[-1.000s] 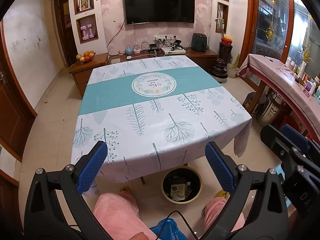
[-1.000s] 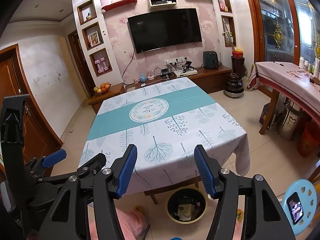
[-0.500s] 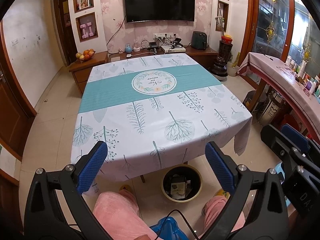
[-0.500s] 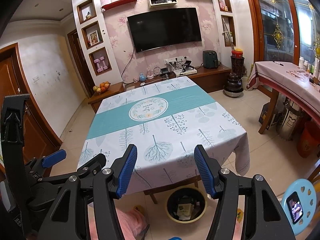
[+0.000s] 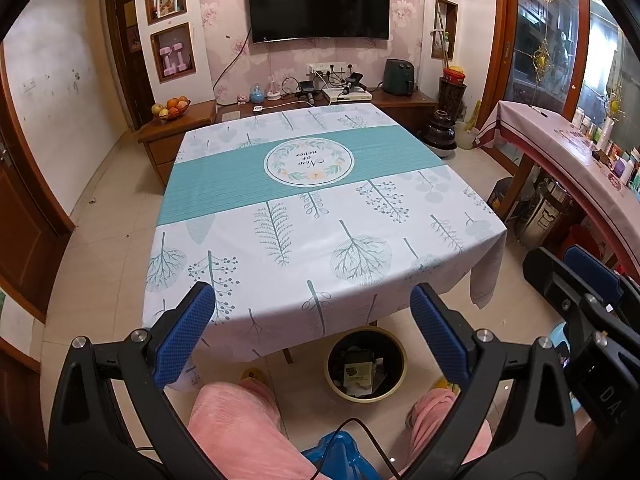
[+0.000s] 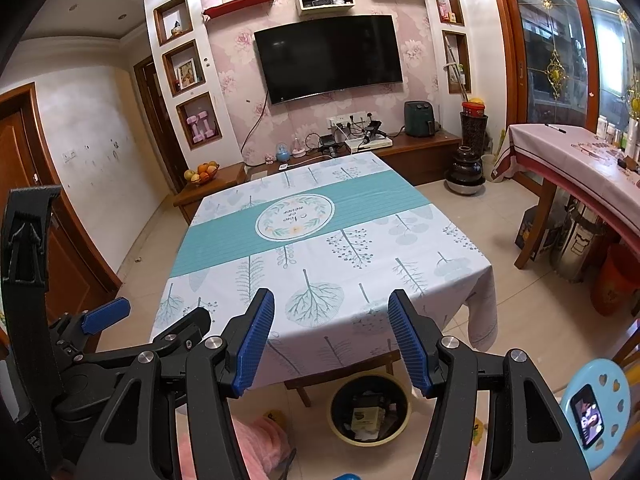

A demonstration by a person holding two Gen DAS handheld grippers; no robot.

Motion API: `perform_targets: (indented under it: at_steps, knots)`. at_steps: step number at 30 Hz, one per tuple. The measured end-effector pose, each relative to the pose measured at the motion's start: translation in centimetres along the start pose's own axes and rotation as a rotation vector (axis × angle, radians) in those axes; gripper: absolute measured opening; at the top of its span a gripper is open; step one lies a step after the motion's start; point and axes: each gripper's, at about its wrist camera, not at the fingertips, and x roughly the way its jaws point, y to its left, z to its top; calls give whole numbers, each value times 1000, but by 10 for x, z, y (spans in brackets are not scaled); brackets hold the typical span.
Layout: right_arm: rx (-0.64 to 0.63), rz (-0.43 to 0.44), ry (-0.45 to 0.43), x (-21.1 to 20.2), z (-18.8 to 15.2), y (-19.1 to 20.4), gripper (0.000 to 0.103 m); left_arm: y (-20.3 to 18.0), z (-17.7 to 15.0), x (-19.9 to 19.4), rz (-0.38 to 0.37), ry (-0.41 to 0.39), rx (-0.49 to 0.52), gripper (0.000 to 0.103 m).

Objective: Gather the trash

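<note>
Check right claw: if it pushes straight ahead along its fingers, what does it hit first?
Most likely the tablecloth on the near part of the table: the open, empty right claw points down at its leaf print. Nothing shows in between, though depth is unclear. The trash bin sits lower, off that line.

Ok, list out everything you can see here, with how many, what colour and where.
table: one, white and teal leaf-print cloth, centre of room
trash bin: one, cream rim with dark liner, on the floor at the table's near edge, packaging inside
TV: one, black, on the far wall
fruit bowl: one, oranges and apples, far cabinet's left end
air fryer: one, dark green, cabinet's right end
side table: one, pink cloth, right
stool: one, light blue, near right, phone on it
legs: two, pink trousers, bottom
left gripper: black, blue pads, open, empty
right gripper: same, open, empty
</note>
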Motion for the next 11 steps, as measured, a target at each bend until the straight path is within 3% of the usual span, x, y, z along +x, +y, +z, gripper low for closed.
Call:
perform_targets:
  at_steps: [11]
  knots:
    - [-1, 1, 2, 0, 0, 0, 60, 2, 0, 1, 0, 3, 1, 97]
